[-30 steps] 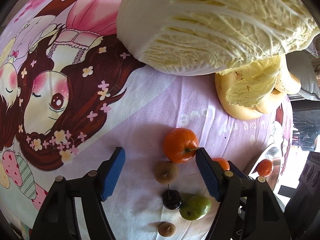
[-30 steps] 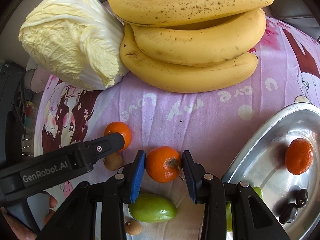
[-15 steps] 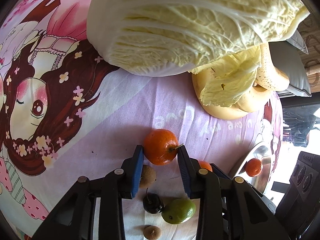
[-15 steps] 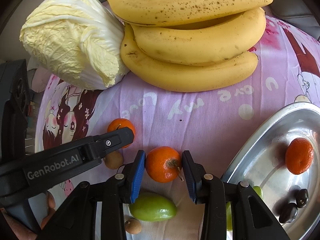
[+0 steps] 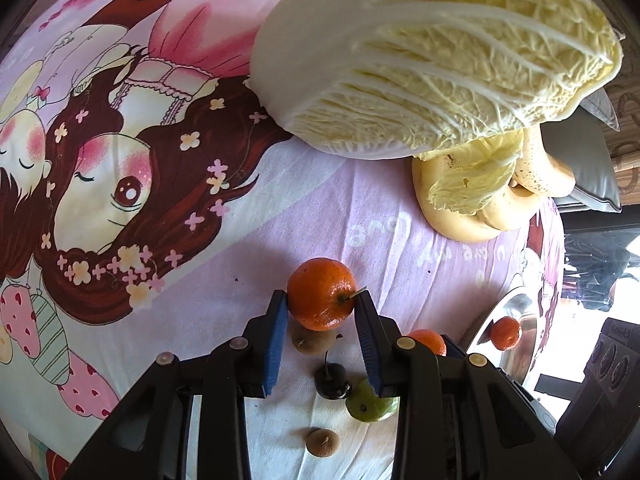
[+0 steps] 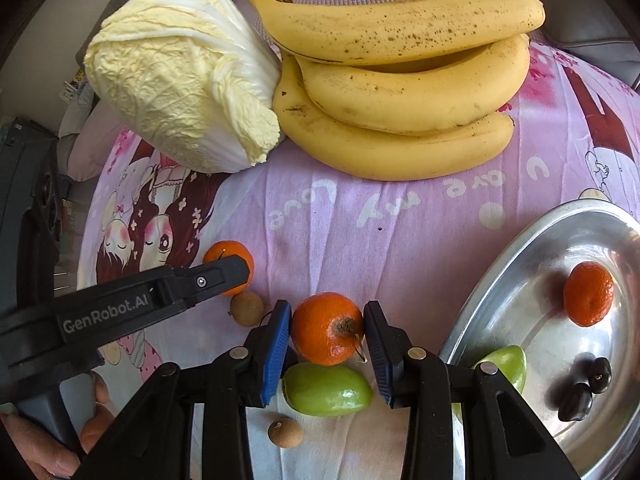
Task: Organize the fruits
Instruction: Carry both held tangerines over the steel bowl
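Note:
My left gripper (image 5: pixel 322 312) is shut on a tangerine (image 5: pixel 322 294), its blue pads pressing both sides just above the pink cartoon cloth. The right wrist view shows that same left gripper (image 6: pixel 230 274) over its tangerine (image 6: pixel 226 252). A second tangerine (image 6: pixel 326 328), stem towards the camera, sits between the pads of my right gripper (image 6: pixel 326 334), which is shut on it. To the right lies a metal tray (image 6: pixel 500 280) holding another tangerine (image 6: pixel 588 294), a green fruit (image 6: pixel 506 364) and dark fruits (image 6: pixel 588 384).
Loose on the cloth lie a green fruit (image 6: pixel 326 390), two brown longans (image 6: pixel 246 308) (image 6: pixel 284 432) and a dark cherry (image 5: pixel 331 380). A napa cabbage (image 6: pixel 180 80) and a bunch of bananas (image 6: pixel 400 92) fill the far side. A hand (image 6: pixel 48 452) holds the left gripper's handle.
The left gripper's jaws went from wide open around the tangerine to shut on it. The right gripper has kept its grip and has not moved.

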A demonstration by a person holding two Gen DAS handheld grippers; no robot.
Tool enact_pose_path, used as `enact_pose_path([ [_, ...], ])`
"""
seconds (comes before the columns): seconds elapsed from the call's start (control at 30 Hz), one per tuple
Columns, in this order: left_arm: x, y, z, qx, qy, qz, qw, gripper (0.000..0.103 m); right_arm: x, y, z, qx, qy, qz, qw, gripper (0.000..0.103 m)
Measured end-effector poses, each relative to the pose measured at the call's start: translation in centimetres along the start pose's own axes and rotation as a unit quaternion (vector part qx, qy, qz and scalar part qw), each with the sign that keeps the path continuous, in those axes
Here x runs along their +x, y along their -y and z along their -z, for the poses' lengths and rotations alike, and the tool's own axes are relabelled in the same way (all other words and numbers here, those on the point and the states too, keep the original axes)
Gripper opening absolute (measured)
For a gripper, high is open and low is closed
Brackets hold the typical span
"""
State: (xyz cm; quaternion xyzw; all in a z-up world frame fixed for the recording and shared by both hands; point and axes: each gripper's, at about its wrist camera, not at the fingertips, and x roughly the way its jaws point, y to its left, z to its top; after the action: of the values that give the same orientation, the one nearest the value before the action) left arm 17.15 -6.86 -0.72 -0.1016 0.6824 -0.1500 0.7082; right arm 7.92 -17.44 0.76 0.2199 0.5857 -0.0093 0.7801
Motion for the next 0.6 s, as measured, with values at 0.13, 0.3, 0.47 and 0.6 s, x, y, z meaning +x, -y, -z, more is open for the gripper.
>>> enact_pose_path([
  [0.13, -1.1, -0.3, 0.4, -0.006, 0.003, 0.0, 1.0, 0.035, -1.2, -0.9, 0.8, -0.006, 0.002, 0.003, 1.0, 0.04],
  [0.3, -2.3, -1.0, 2.7, -0.011, 0.007, 0.001, 0.9999, 0.035, -2.3, -1.7, 2.1, -0.008, 0.002, 0.001, 1.0, 0.04],
  [0.47, -3.6, -2.7, 4.6, -0.016, 0.009, 0.003, 0.9998, 0.035, -3.3, -2.4, 3.5, -0.011, 0.005, 0.003, 1.0, 0.04],
  [0.6, -4.4, -3.0, 6.1, -0.011, 0.008, 0.003, 0.9999, 0.035, -4.0, -2.6, 4.8, -0.011, 0.01, 0.001, 1.0, 0.04],
])
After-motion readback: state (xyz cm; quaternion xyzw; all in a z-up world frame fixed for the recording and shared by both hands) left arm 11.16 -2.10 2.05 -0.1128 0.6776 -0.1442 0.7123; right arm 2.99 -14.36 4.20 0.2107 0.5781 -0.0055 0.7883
